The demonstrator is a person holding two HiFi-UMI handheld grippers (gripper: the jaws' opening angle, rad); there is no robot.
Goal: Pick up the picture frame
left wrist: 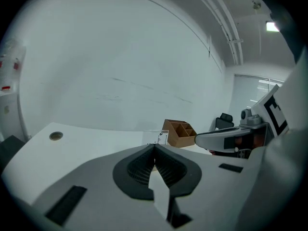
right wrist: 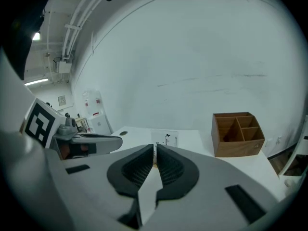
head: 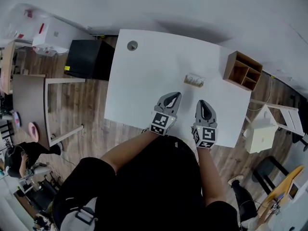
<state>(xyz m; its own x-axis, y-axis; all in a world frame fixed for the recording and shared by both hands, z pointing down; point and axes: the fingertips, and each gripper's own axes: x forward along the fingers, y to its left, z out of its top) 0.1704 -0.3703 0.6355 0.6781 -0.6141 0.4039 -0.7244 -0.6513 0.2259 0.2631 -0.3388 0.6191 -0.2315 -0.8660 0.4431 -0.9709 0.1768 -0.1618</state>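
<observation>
The picture frame (head: pixel 194 80) is small and clear, with a pale base, and stands upright on the white table (head: pixel 139 90) toward its far right. It shows just past the jaw tips in the left gripper view (left wrist: pixel 158 137) and in the right gripper view (right wrist: pixel 166 139). My left gripper (head: pixel 175 96) hovers over the table's near part, short of the frame and to its left, jaws shut and empty. My right gripper (head: pixel 203 103) is beside it, just short of the frame, jaws together with nothing between them. Neither gripper touches the frame.
A wooden compartment organizer (head: pixel 243 71) sits at the table's far right corner, right of the frame. A round cable grommet (head: pixel 132 45) is at the far left. A black box (head: pixel 89 59) stands on the floor left of the table, a white cabinet (head: pixel 262 134) to the right.
</observation>
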